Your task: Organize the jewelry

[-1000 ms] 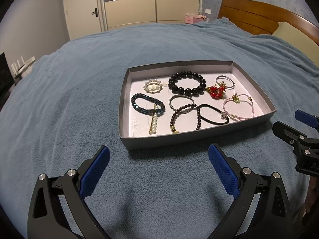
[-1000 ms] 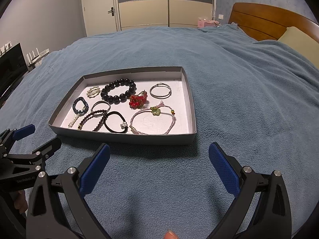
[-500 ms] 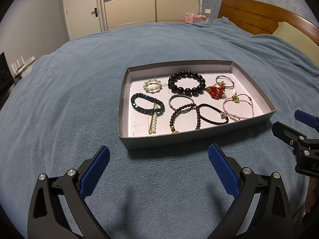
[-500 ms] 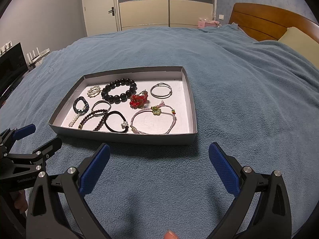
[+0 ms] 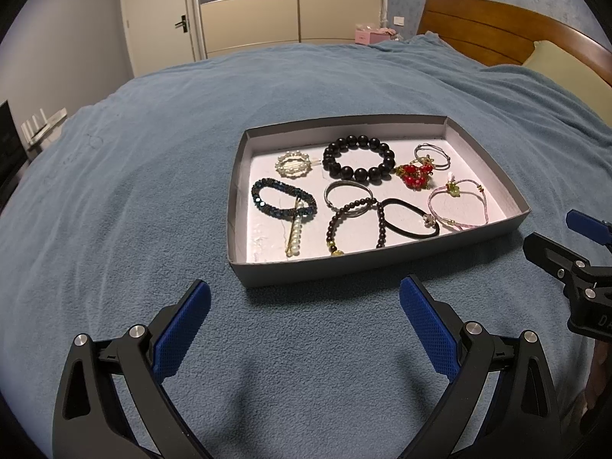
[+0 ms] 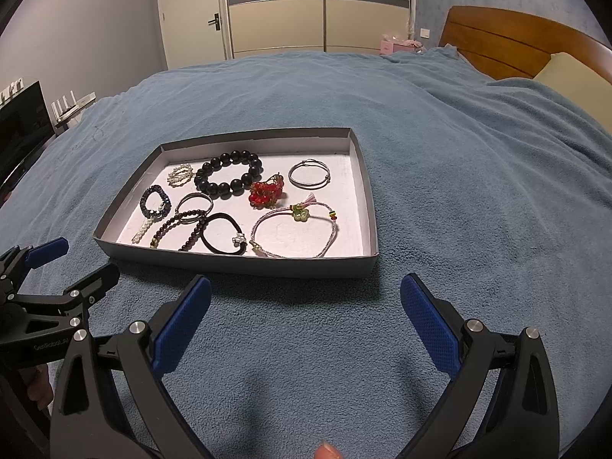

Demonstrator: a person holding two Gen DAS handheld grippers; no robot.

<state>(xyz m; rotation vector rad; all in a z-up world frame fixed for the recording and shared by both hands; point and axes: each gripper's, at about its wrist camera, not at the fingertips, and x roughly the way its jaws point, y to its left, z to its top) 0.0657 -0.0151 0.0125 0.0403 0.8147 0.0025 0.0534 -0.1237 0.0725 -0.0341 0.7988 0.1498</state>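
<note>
A shallow grey box (image 5: 298, 274) (image 6: 267, 266) lies on the blue bed cover. Inside it are several pieces: a black bead bracelet (image 5: 357, 158) (image 6: 228, 174), a red bead cluster (image 5: 415, 174) (image 6: 266, 193), a pink cord bracelet (image 5: 459, 206) (image 6: 294, 235), a black hair tie (image 5: 411, 218) (image 6: 223, 235), a dark blue bracelet (image 5: 283, 199), a pearl clip (image 5: 293, 165) and thin silver rings. My left gripper (image 5: 304, 325) is open, just short of the box's near wall. My right gripper (image 6: 306, 325) is open too, near the box's right corner. Neither holds anything.
The blue cover (image 5: 114, 191) spreads wide on all sides of the box. A wooden headboard (image 6: 516, 44) and a pillow (image 6: 573, 72) lie at the far right. A wardrobe and a door (image 5: 164, 26) stand behind. A dark screen (image 6: 19, 130) is at the left.
</note>
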